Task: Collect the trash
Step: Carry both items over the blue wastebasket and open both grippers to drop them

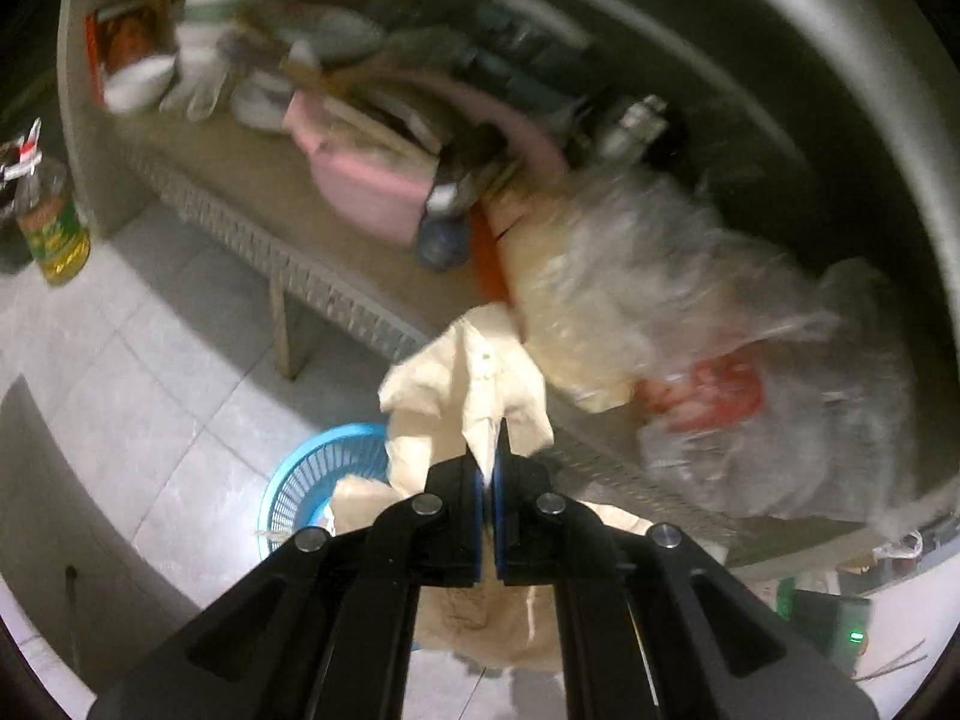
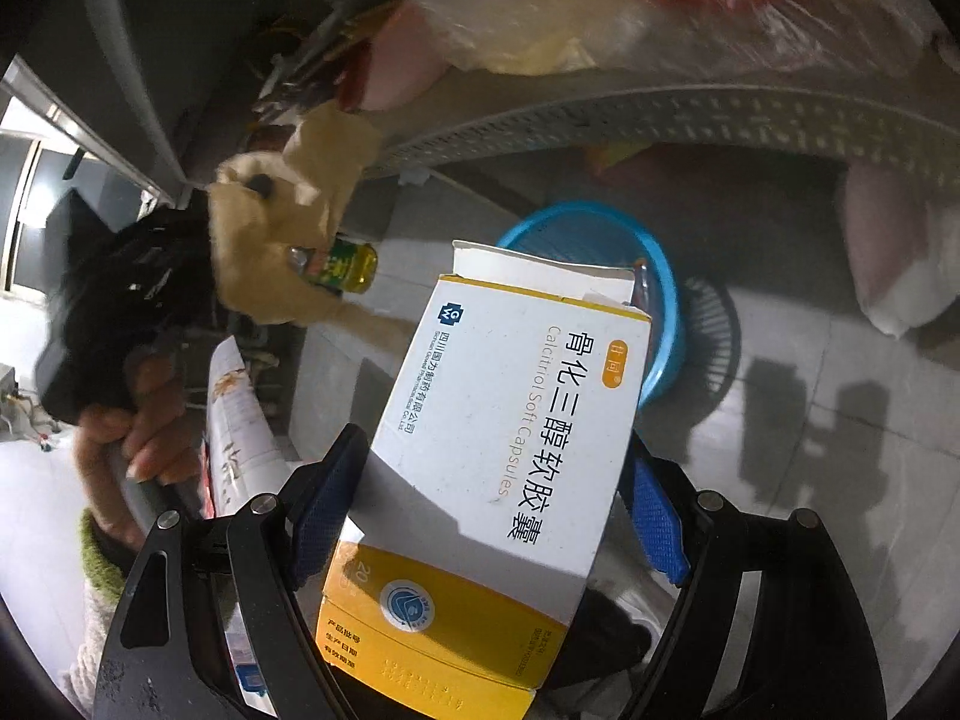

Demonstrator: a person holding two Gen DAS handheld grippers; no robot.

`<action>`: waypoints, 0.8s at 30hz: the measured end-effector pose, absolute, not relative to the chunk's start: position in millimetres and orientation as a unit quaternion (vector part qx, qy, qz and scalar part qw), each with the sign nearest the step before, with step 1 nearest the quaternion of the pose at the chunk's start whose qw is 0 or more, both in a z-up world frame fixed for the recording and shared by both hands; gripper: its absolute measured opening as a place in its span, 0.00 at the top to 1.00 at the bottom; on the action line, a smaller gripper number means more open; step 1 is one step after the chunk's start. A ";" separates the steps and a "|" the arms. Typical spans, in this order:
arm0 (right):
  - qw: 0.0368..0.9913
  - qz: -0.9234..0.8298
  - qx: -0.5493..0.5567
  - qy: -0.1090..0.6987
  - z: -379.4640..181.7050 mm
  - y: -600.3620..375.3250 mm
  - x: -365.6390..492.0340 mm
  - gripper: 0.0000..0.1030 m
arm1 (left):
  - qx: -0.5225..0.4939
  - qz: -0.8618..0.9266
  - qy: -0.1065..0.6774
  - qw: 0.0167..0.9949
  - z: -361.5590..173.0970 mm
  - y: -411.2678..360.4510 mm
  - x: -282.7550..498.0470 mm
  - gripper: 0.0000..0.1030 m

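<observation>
Holding trash in both grippers, the person has not yet dropped either piece into the blue basket [image 2: 654, 300], the landmark on the tiled floor. The right gripper [image 2: 480, 480] has its jaws spread wide across a stiff white-and-yellow medicine box [image 2: 498, 420], a flat carton with an open flap, poised just above the basket. The left gripper [image 1: 493, 480] is pinched tight on a crumpled beige paper [image 1: 474, 384], soft and creased, over the basket's slotted plastic rim. Beyond the basket, a cluttered wicker bench [image 1: 252, 240] carries crinkled clear plastic bags [image 1: 690, 300], possibly more to collect.

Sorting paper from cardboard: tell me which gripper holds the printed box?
The right gripper holds the white-and-yellow capsule box; the left gripper pinches crumpled beige paper.
</observation>
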State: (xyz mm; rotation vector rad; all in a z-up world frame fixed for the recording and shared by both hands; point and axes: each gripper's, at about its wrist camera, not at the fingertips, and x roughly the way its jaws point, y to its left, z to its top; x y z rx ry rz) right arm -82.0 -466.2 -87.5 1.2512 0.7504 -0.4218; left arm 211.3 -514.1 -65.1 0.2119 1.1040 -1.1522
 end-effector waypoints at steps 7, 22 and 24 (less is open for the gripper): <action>0.721 -0.202 0.568 0.340 -98.7 -474.4 -78.8 0.26 | 0.152 -0.442 0.564 0.681 -127.5 -516.5 220.9 0.49; 0.734 -0.198 0.521 0.388 -121.2 -495.1 5.2 0.22 | 0.147 -0.486 0.460 0.728 26.8 -366.6 193.4 0.42; 0.748 -0.202 0.493 0.394 -121.7 -500.0 32.3 0.19 | 0.136 -0.481 0.445 0.744 43.2 -324.0 188.3 0.39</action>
